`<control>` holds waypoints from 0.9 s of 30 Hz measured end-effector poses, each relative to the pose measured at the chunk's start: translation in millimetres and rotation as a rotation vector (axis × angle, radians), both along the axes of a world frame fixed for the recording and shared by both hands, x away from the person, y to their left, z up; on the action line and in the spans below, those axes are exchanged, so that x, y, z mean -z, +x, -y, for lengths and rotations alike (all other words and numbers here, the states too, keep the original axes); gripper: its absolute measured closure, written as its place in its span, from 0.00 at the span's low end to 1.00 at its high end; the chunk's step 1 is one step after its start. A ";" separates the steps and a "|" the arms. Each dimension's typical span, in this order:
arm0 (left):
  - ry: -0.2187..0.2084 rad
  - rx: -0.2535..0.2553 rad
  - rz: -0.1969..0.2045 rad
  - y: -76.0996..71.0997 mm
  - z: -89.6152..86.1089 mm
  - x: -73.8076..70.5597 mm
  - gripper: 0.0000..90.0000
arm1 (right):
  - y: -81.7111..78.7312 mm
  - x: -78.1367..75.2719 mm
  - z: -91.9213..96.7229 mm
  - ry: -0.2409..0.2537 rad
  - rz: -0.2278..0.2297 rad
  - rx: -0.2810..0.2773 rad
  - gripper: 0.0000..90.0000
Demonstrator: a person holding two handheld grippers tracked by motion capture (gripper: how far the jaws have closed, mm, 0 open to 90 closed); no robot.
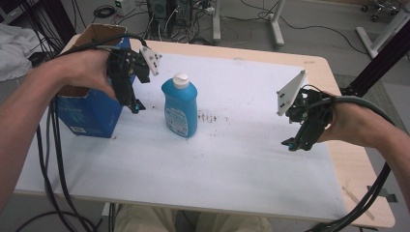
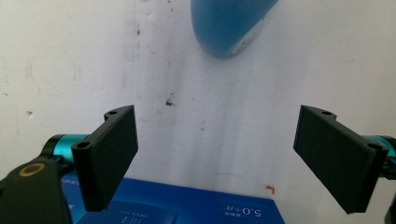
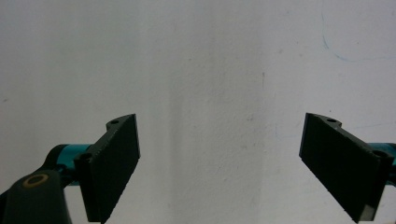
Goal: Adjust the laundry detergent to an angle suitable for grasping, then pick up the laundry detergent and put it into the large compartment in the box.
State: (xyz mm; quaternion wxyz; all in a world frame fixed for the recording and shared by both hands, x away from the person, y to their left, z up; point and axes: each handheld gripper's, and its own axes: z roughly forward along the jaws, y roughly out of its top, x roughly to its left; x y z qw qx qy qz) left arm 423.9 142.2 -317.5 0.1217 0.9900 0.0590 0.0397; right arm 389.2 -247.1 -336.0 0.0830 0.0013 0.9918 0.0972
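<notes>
A blue bottle [image 1: 181, 108] with a white cap stands upright on the white sheet [image 1: 193, 159], left of the middle. My left gripper [image 1: 136, 106] hangs just left of the bottle, above the sheet and beside the blue box [image 1: 89, 113]. In the left gripper view the gripper [image 2: 217, 154] is open and holds nothing; the bottle [image 2: 229, 25] lies ahead at the top and the box [image 2: 187, 207] shows at the bottom edge. My right gripper [image 1: 292, 143] hovers over the right side of the sheet. In the right gripper view the gripper [image 3: 219, 163] stands open over bare white sheet.
The blue cardboard box has its top open and sits at the table's left edge. Small dark specks [image 1: 210, 117] mark the sheet right of the bottle. A wooden stick [image 1: 358, 198] lies on the bare tabletop at the front right corner. Cables trail from both grippers.
</notes>
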 end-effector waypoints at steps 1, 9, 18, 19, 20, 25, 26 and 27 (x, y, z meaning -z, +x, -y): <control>-0.007 -0.009 -0.005 -0.9 -0.1 0.0 0.15 | -0.6 -0.3 -0.2 0.001 0.000 0.000 0.13; -0.012 -0.002 -0.002 -2.8 1.4 -5.6 0.15 | -2.0 -2.3 1.5 0.012 0.001 -0.005 0.13; 0.008 0.002 -0.019 0.5 3.7 -5.7 0.15 | -0.2 -1.2 0.9 0.008 0.013 -0.003 0.13; 0.003 0.008 -0.017 0.6 3.9 -5.8 0.15 | -0.5 -1.3 0.8 0.007 0.016 -0.005 0.13; 0.003 0.008 -0.017 0.6 3.9 -5.8 0.15 | -1.1 -1.8 0.6 0.007 0.015 -0.004 0.13; -0.015 0.046 -0.005 0.2 15.1 -21.9 0.15 | -2.7 -3.0 1.6 0.012 0.019 -0.004 0.13; -0.012 0.062 -0.001 0.2 18.3 -24.7 0.15 | -3.2 -3.3 1.6 0.012 0.020 -0.002 0.13; -0.005 0.075 -0.005 0.5 21.7 -27.2 0.15 | -3.3 -3.5 1.6 0.013 0.022 -0.005 0.13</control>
